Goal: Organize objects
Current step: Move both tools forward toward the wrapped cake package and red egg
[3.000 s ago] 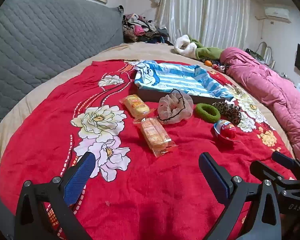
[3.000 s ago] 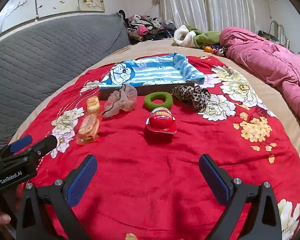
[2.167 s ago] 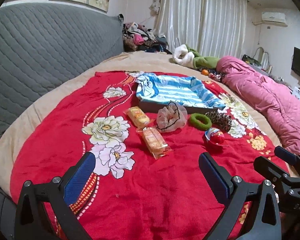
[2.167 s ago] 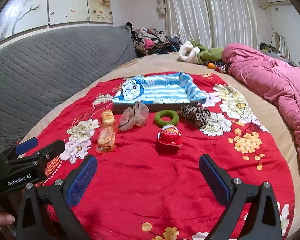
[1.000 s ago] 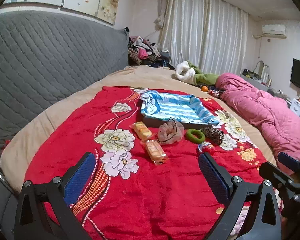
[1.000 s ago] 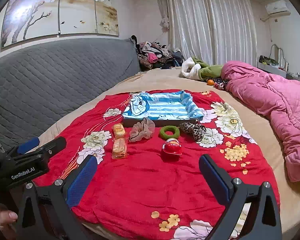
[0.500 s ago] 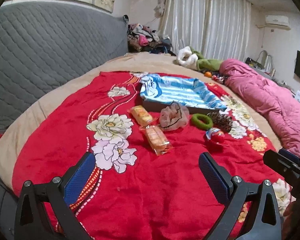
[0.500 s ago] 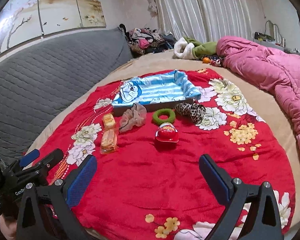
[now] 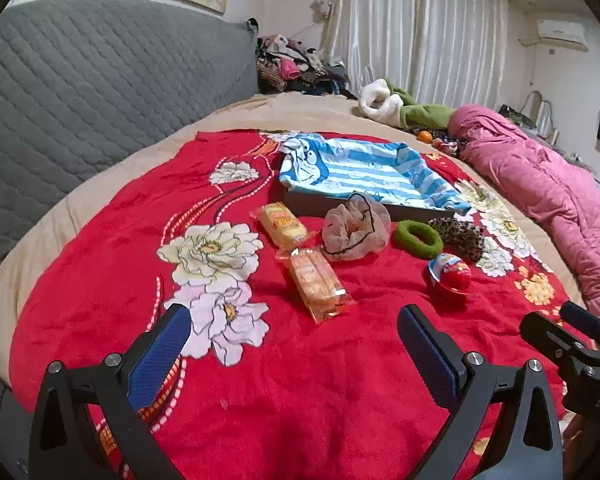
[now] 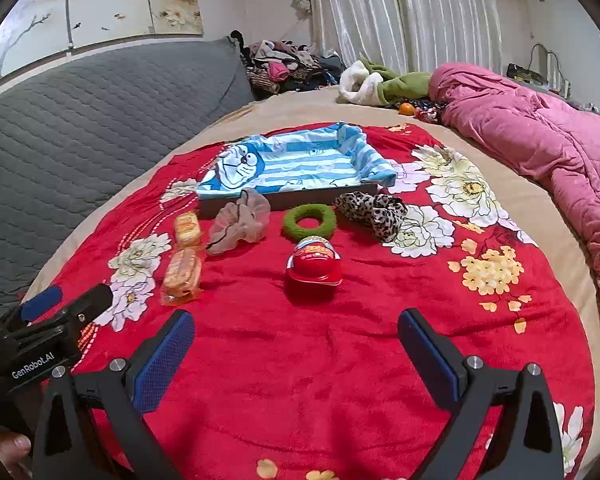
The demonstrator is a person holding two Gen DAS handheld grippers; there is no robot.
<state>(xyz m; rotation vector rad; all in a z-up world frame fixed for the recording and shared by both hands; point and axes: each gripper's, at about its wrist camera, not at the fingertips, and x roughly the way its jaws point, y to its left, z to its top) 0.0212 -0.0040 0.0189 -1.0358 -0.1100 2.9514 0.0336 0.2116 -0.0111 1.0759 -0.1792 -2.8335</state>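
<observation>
On a red flowered blanket (image 9: pixel 300 380) lie two wrapped snack cakes (image 9: pixel 316 280) (image 9: pixel 282 222), a beige scrunchie (image 9: pixel 354 228), a green scrunchie (image 9: pixel 418 234), a leopard scrunchie (image 9: pixel 458 234) and a red egg-shaped toy (image 9: pixel 448 274). Behind them stands a tray lined with blue striped cloth (image 9: pixel 360 172). My left gripper (image 9: pixel 294 354) is open and empty, short of the nearer snack cake. My right gripper (image 10: pixel 296 354) is open and empty, short of the red toy (image 10: pixel 314 264). The tray (image 10: pixel 296 164) shows there too.
A grey quilted headboard (image 9: pixel 80 80) runs along the left. A pink quilt (image 9: pixel 548 188) lies at the right. Clothes (image 9: pixel 292 66) and a white and green bundle (image 9: pixel 400 106) lie at the far end, before the curtains.
Both grippers pulled back and up from the bed, then came forward and down again toward the objects. Both stayed open. Nothing on the blanket moved.
</observation>
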